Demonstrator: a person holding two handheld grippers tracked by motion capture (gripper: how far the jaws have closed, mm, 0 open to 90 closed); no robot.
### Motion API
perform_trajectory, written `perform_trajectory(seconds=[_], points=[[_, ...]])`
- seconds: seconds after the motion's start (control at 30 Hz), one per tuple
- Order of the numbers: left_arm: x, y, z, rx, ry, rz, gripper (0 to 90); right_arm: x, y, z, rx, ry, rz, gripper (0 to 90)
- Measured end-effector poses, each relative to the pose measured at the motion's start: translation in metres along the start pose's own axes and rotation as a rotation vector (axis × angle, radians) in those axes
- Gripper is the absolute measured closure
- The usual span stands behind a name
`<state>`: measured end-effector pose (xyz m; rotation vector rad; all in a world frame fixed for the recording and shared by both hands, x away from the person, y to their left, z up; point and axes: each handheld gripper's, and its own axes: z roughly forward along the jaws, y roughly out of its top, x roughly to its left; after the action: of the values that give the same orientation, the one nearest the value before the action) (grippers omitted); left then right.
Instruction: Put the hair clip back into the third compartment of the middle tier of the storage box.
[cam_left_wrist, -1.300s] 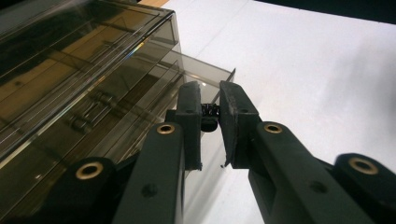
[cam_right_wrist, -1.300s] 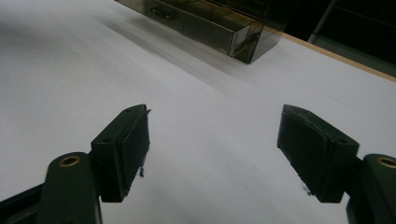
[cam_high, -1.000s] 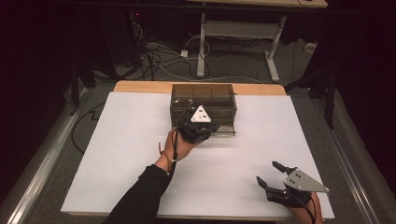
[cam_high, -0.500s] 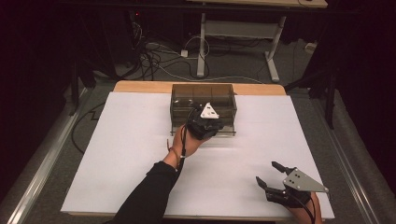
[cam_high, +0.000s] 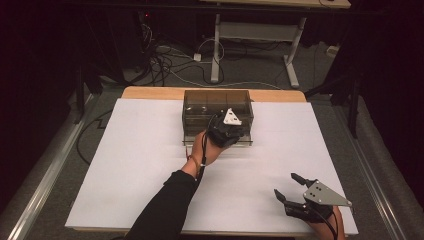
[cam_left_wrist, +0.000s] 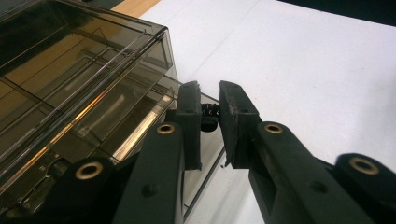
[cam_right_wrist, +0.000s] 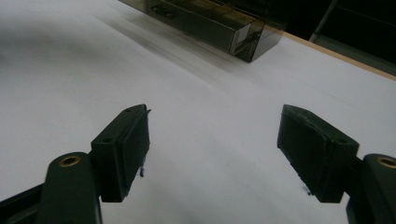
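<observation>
A smoky see-through compartment box (cam_high: 217, 102) stands at the far middle of the white table (cam_high: 130, 150); its low front drawer (cam_left_wrist: 140, 126) sticks out. My left gripper (cam_high: 238, 132), with a grey three-cornered plate on top, hovers over the drawer's right front part. In the left gripper view its jaws (cam_left_wrist: 208, 109) are shut on a small black threaded part (cam_left_wrist: 208, 118), just above the drawer's corner. My right gripper (cam_high: 288, 186) rests near the table's front right edge, open, with nothing between its pads (cam_right_wrist: 133, 140). The box (cam_right_wrist: 224, 23) lies far ahead of it.
The table's wooden far edge (cam_high: 150, 92) shows behind the white sheet. Cables and a metal table frame (cam_high: 220, 45) lie on the floor beyond. Bare white surface stretches left of the box and between the two hands.
My left hand has slid to the right along the box's front, still shut on the small part. The right gripper has stayed where it was.
</observation>
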<state>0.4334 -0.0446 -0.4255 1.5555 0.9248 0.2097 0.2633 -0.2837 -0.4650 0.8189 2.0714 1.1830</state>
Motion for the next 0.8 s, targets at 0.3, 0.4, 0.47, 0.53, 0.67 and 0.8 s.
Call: perform_trajectory(seconds=[0.3, 0.4, 0.47, 0.53, 0.67, 0.8], points=[[0.0033, -0.0021, 0.0052, 0.016, 0.016, -0.005, 76.5, 0.0004, -0.0001, 0.0002, 0.005, -0.001, -0.001, 25.4], [0.0039, -0.0022, 0.0061, 0.02, 0.021, -0.003, 76.5, 0.0013, -0.0001, 0.001, 0.01, 0.0, -0.014, 25.5], [0.0042, -0.0023, 0.0066, 0.017, 0.023, -0.005, 76.6, 0.0018, 0.0, 0.0011, 0.012, 0.002, -0.017, 25.5], [0.0049, -0.0024, 0.0069, 0.019, 0.022, -0.008, 76.6, 0.0021, 0.0, 0.001, 0.013, 0.002, -0.015, 25.5], [0.0054, -0.0032, 0.0079, 0.019, 0.03, -0.004, 74.9, 0.0016, 0.0, 0.0008, 0.012, 0.003, -0.015, 25.5], [0.0053, -0.0034, 0.0081, 0.018, 0.029, -0.001, 72.1, 0.0018, 0.0, 0.0008, 0.013, 0.002, -0.016, 25.5]])
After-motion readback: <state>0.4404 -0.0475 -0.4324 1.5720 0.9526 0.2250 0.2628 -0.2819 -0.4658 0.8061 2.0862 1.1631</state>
